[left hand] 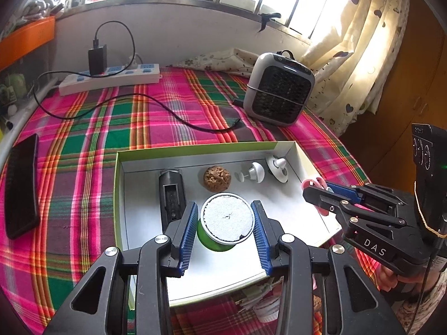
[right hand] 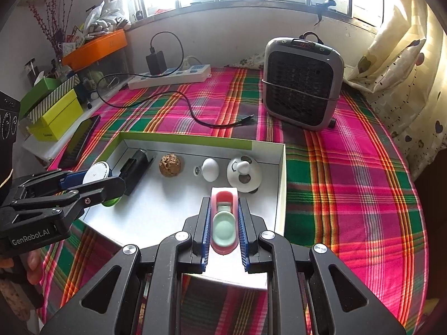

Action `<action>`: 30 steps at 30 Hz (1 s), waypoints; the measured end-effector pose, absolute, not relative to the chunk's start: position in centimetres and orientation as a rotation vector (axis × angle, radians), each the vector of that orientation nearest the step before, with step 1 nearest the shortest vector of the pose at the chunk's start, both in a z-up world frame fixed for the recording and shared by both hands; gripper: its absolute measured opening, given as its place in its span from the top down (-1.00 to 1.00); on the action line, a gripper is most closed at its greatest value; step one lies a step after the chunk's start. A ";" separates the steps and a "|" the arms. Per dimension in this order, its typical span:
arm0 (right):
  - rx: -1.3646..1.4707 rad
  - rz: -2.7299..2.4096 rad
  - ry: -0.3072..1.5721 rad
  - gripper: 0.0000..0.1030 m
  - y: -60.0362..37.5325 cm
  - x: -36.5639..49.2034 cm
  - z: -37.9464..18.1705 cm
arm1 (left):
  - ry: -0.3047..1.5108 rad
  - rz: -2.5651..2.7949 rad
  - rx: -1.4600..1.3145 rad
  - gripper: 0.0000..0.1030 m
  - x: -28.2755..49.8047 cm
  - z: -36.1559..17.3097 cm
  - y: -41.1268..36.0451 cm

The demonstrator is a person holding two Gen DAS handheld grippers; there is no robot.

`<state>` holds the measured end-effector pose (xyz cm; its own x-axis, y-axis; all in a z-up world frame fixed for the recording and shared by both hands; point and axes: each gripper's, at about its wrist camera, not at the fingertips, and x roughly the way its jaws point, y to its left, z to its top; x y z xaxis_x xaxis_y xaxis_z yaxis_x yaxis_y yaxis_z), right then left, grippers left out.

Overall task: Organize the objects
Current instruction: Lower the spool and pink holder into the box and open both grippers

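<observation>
Black linkage arms fill the bottom of both views. In the left wrist view, the left gripper (left hand: 225,231) holds its jaws narrowly around a green tub with a white lid (left hand: 226,221), low in the centre of the frame, over the white floor of an open box (left hand: 195,148). In the right wrist view, the right gripper (right hand: 224,233) is clamped on a pink and mint clip-like object (right hand: 224,224), bottom centre, above the box's near right part.

Each piece looks best lowered flat onto bare floor before the jaws part. Along the box's far wall sit a black device (left hand: 171,192), a brown walnut-like ball (left hand: 217,178) and two white knobs (left hand: 252,172), close enough to bump. Beyond, upper right, stands a grey heater (right hand: 303,82); a black cable (left hand: 156,104) crosses the plaid cloth (left hand: 83,139).
</observation>
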<state>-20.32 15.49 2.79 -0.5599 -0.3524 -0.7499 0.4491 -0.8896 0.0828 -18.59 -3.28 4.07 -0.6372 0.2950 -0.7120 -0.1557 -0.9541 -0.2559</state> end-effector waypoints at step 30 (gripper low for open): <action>1.195 -2.370 0.212 0.65 13.2 -24.2 0.2 | -0.176 2.630 -1.268 0.29 -22.4 1.4 -2.8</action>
<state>-24.15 13.23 0.22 -0.5071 -0.3427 -0.7908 0.4776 -0.8756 0.0731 -22.36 -2.78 1.43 -0.6054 0.2445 -0.7575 -0.1413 -0.9696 -0.2000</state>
